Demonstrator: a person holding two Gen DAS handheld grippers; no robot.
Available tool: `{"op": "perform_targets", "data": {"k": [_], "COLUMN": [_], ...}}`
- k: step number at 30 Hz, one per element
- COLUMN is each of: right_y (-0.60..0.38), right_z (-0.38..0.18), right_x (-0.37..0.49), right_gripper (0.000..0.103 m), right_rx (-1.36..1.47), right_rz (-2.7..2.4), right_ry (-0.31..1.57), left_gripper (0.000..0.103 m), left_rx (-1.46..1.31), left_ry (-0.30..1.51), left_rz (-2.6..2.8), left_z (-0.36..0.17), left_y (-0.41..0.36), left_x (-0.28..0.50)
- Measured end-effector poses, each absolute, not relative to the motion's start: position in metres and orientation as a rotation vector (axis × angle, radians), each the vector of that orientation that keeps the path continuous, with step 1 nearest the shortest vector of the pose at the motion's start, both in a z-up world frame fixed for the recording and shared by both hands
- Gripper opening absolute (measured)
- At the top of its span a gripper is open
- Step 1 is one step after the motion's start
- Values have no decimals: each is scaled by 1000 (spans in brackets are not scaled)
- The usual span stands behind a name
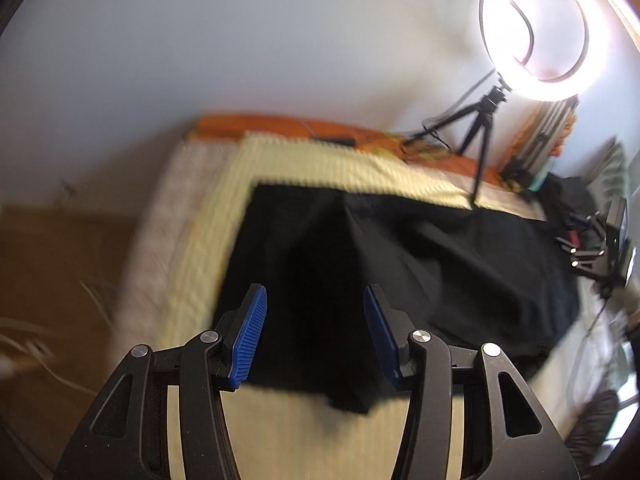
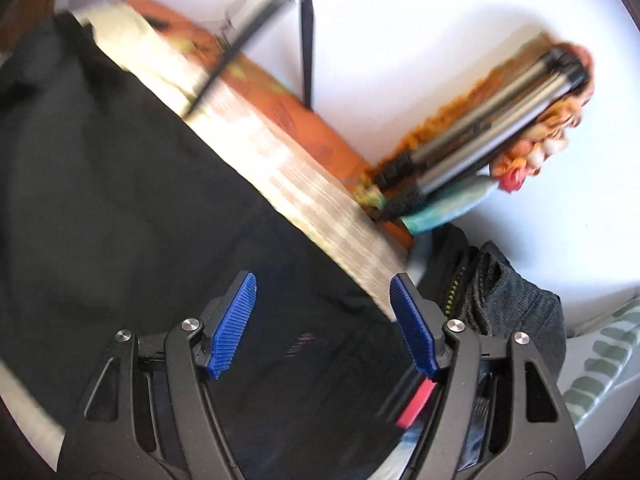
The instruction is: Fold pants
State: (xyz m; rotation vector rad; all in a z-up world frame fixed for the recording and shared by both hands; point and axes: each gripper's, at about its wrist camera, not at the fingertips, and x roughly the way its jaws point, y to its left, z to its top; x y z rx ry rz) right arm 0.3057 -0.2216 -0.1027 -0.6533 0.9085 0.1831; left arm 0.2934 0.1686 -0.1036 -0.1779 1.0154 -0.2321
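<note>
Black pants (image 1: 400, 264) lie spread on a pale yellow cloth (image 1: 320, 160) over a bed. My left gripper (image 1: 314, 300) is open and empty, hovering above the pants' near left part, a small corner of fabric hanging below it. In the right wrist view the pants (image 2: 120, 200) fill the left and centre. My right gripper (image 2: 322, 286) is open and empty above the pants' edge next to a whitish patterned strip (image 2: 300, 184) of bedding.
A lit ring light (image 1: 536, 28) on a small black tripod (image 1: 476, 136) stands at the bed's far side. A folded silver tripod (image 2: 480, 148) leans by the white wall. A dark grey knit garment (image 2: 512, 308) and a red object (image 2: 416, 404) lie at right. Brown floor (image 1: 52, 272) lies left.
</note>
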Motion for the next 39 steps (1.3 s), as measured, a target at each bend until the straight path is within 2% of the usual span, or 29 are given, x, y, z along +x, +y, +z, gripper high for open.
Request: {"op": "perform_targets", "data": {"k": [8, 18, 19, 20, 21, 22, 23, 24, 25, 34, 37, 39], "right_y": [-133, -70, -68, -67, -66, -67, -69, -70, -70, -96, -104, -104], "right_z": [-88, -138, -141, -145, -149, -152, -154, -155, -156, -106, -101, -106], "right_x": [220, 206, 203, 202, 203, 202, 203, 202, 202, 183, 173, 169], "right_gripper": [72, 69, 66, 60, 56, 46, 31, 22, 8, 4, 4, 4], "right_rx": [-449, -577, -590, -617, -637, -652, -654, -642, -627, -489, -503, -523], "right_rz": [564, 672, 674, 666, 654, 645, 647, 653, 654, 715, 748, 742], "right_ry": [914, 984, 988, 992, 994, 996, 1002, 1015, 1021, 951, 961, 973], "left_gripper": [50, 47, 41, 28, 19, 17, 12, 10, 10, 9, 18, 31], "left_rx": [-260, -224, -212, -202, -197, -195, -192, -188, -183, 73, 77, 83], "left_ry": [1124, 1134, 1134, 1138, 1142, 1141, 1137, 1133, 1129, 1005, 1007, 1010], "left_rz": [-277, -261, -258, -258, -259, -258, -257, -258, -256, -83, -29, 11], "left_z": [-144, -154, -155, -156, -157, -157, -157, -155, -154, -100, -97, -100], "left_y": [147, 132, 131, 130, 129, 129, 129, 130, 130, 150, 167, 175], "left_x": [278, 279, 280, 281, 283, 284, 286, 287, 288, 311, 319, 319]}}
